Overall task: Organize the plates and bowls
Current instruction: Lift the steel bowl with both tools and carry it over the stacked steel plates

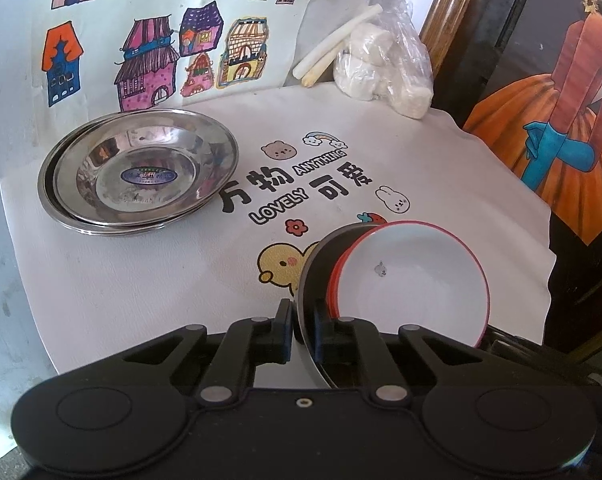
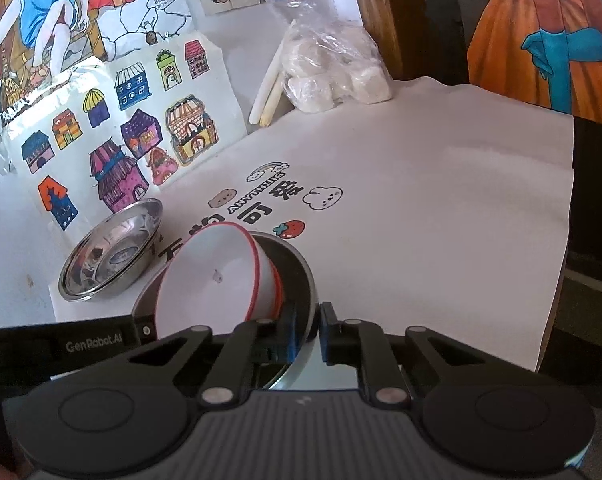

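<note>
While tilted, white bowls (image 1: 413, 280) inside steel bowl (image 2: 301, 268)

bright, even daylight | faint shadows | fisheye-bent edges | dark corners

Bowls (image 1: 413, 280) nested, R of stacked plates (image 1: 141, 172)

The left gripper (image 1: 303, 330) is held low and level, its two fingers closed onto the near rim of the steel bowl (image 1: 310, 276), one finger outside the rim and one inside. The right gripper (image 2: 307, 334) is clamped on the same bowl's rim (image 2: 301, 276) from the opposite side, one finger inside and one outside. The left gripper's body is seen just left of the bowl in the right wrist view.
</note>
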A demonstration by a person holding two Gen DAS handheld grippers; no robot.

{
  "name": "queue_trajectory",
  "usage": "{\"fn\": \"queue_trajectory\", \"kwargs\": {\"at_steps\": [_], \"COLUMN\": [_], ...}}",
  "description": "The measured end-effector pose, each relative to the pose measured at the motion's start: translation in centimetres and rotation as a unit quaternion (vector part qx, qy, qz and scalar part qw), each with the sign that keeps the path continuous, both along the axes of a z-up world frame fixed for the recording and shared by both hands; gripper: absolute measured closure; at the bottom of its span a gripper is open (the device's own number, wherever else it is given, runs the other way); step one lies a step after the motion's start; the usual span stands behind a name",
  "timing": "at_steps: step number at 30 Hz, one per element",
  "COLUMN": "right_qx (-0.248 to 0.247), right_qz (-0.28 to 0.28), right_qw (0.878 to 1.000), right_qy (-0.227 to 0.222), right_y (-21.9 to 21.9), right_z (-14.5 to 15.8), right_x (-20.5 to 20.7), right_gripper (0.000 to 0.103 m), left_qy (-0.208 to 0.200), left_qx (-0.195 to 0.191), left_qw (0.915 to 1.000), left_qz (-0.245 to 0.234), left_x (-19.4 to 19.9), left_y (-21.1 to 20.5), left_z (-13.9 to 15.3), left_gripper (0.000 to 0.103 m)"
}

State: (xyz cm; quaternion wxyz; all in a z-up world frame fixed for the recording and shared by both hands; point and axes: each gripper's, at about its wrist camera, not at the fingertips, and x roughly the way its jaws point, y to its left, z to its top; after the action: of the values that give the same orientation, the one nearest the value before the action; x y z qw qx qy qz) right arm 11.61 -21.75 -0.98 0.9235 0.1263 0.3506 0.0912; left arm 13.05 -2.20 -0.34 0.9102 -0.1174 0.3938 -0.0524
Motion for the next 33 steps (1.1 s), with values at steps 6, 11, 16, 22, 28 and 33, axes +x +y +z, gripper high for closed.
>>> {"fn": "queue_trajectory", "kwargs": {"at_steps": [6,11,16,22,28,33], "right_qx": [0.013,0.017,0.018,0.013,0.013,0.014], "right_qz": [-0.003,-0.006,-0.009,-0.01,-0.012,-0.014], "right_qw": [1.0,1.0,1.0,1.0,1.0,1.0], "right_qy": [0.002,0.003,0.004,0.004,0.007,0.011], "right_y": [-0.38,-0.56,-0.52,-0.36,-0.31,-0.27], "right_z": [-0.11,-0.21,-0.26,-0.23,-0.22,-0.23], "right_x": [0.05,0.07,0.02,-0.13,-0.27,-0.41], "right_gripper": [0.089,0.089,0.089,0.089,0.089,0.089], "left_qy": [-0.001,0.0,0.0,0.003,0.005,0.006], "left_qx": [0.001,0.0,0.0,-0.004,-0.002,-0.001], "left_qw": [1.0,1.0,1.0,1.0,1.0,1.0], "left_qz": [0.0,0.0,0.001,0.004,0.0,0.0], "left_x": [-0.07,-0.08,-0.13,-0.19,-0.28,-0.28], "left_y": [-0.11,-0.08,-0.11,-0.1,-0.03,-0.06], "left_z": [0.04,0.04,-0.01,-0.02,-0.04,0.02], "left_gripper": [0.094,0.094,0.094,0.095,0.095,0.095]}}
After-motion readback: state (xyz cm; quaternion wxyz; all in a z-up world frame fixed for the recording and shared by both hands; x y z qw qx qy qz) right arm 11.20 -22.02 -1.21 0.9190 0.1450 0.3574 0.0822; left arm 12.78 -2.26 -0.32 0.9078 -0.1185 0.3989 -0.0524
